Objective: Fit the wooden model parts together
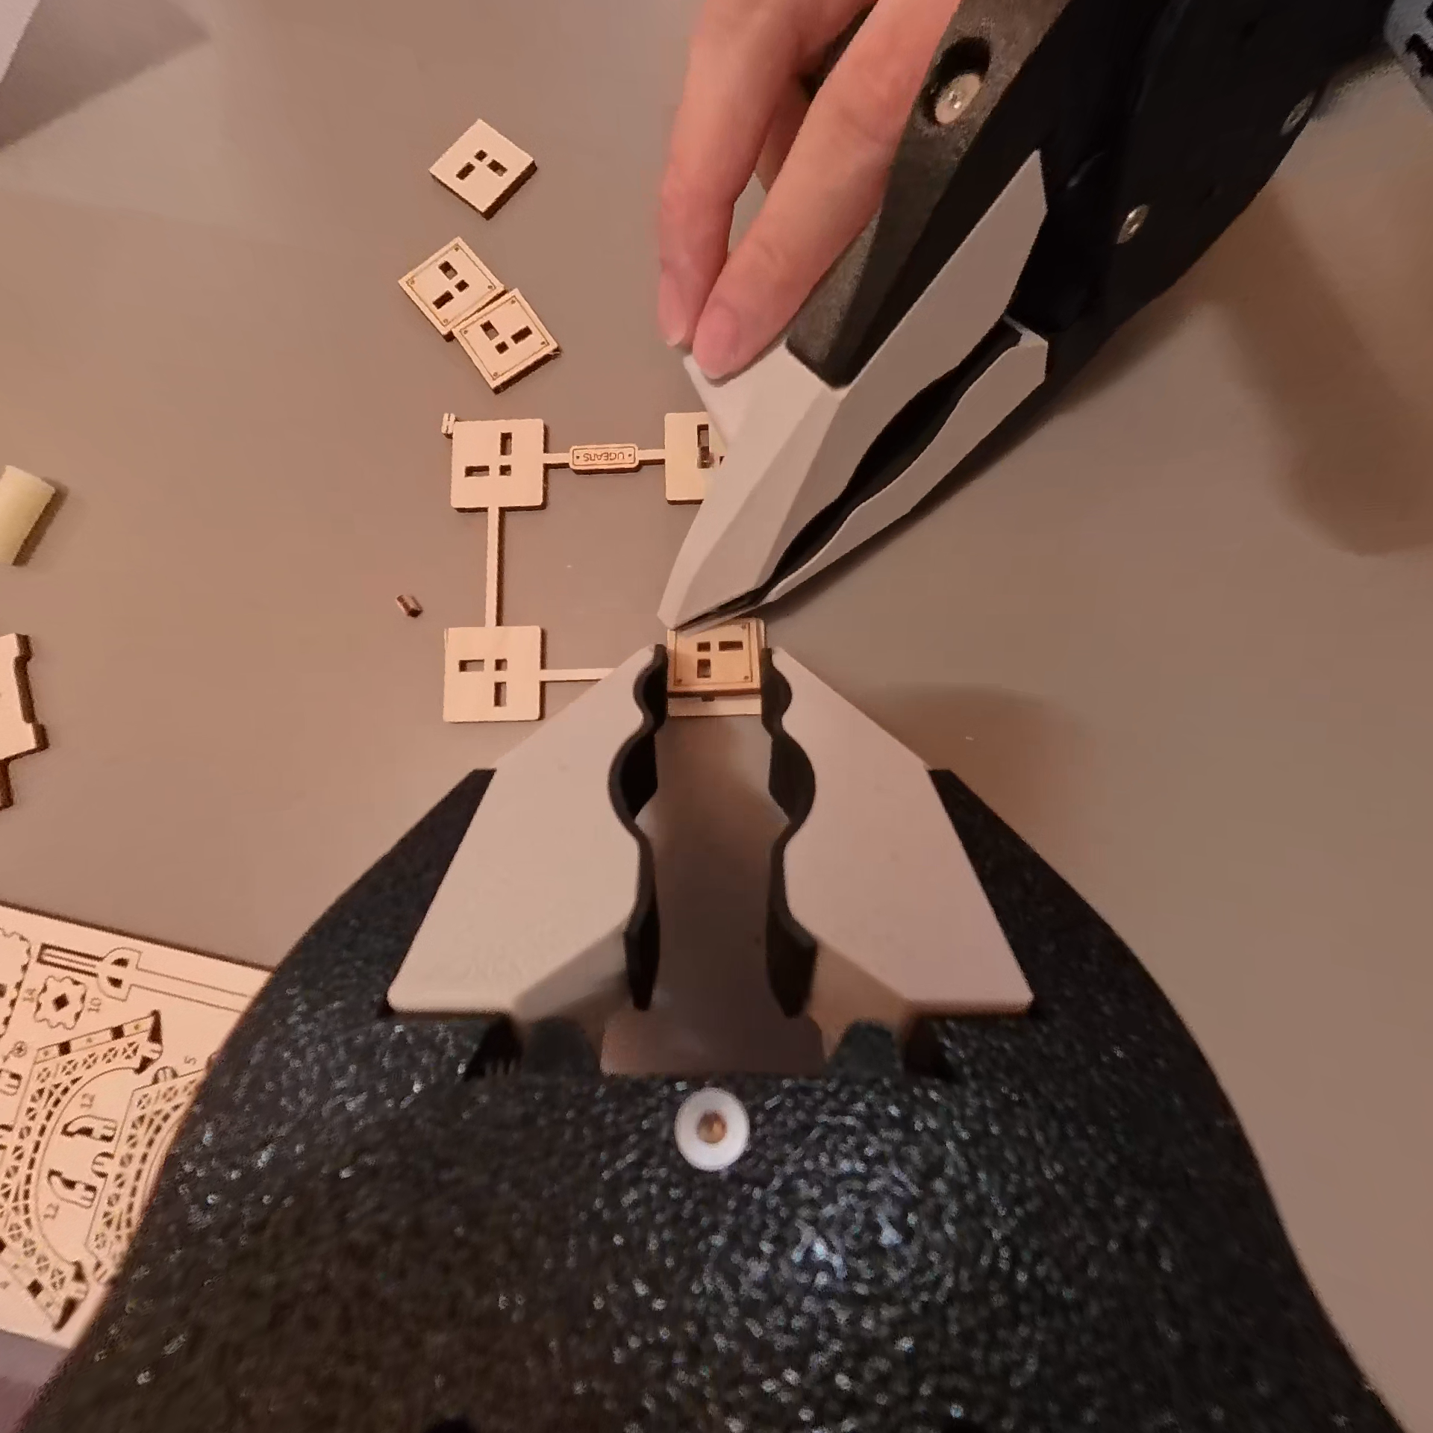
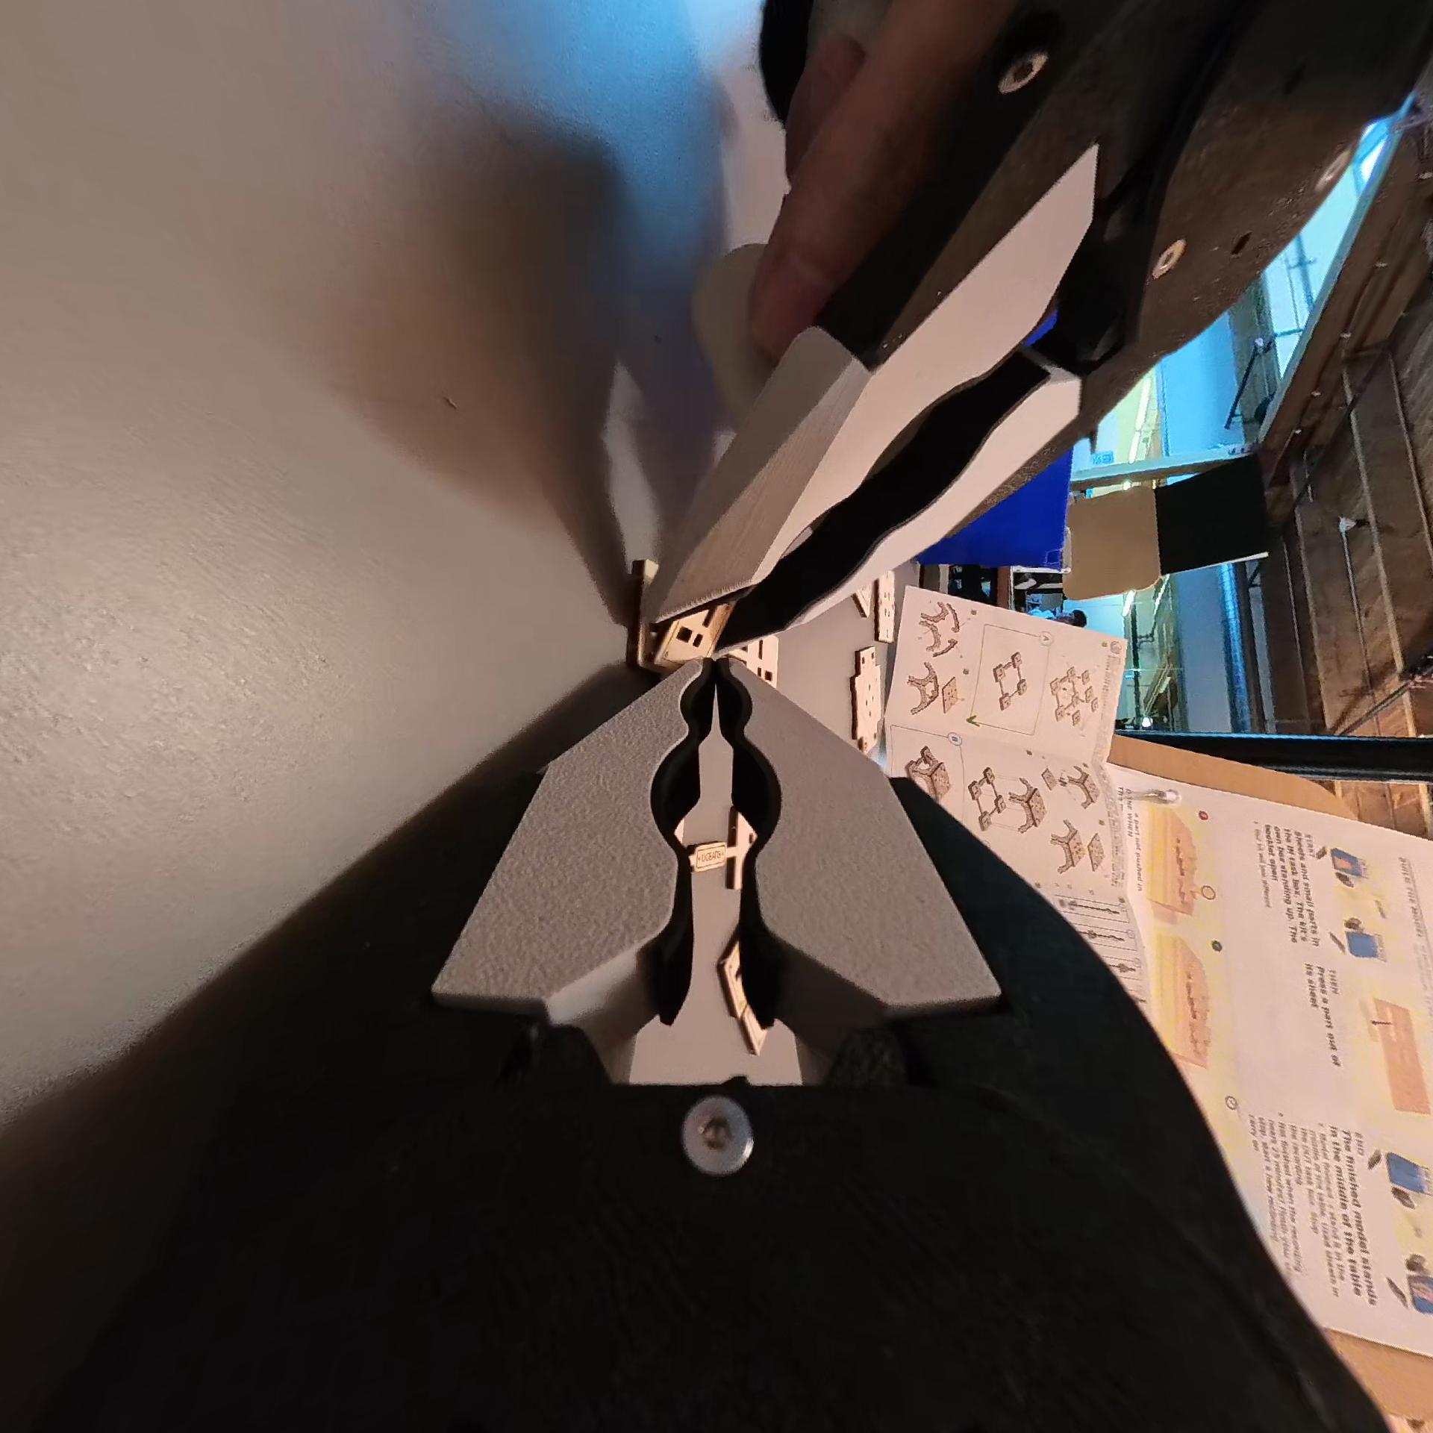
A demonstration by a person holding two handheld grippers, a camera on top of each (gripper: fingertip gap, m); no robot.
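Left gripper (image 1: 715, 665) clamping the small square plate (image 1: 713, 657) over the frame corner (image 1: 709, 704); right gripper (image 1: 682, 620), apparently closed, is pressing its far edge.

a small engraved tag (image 1: 603, 457) sits on the top bar of the wooden frame (image 1: 494, 566). numerals mark the laser-cut sheet (image 1: 93, 1085) at lower left. printed text covers the instruction sheet (image 2: 1272, 1031), beside a diagram leaflet (image 2: 1008, 721).

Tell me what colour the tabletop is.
Plain grey-brown tabletop, clearest in the left wrist view.
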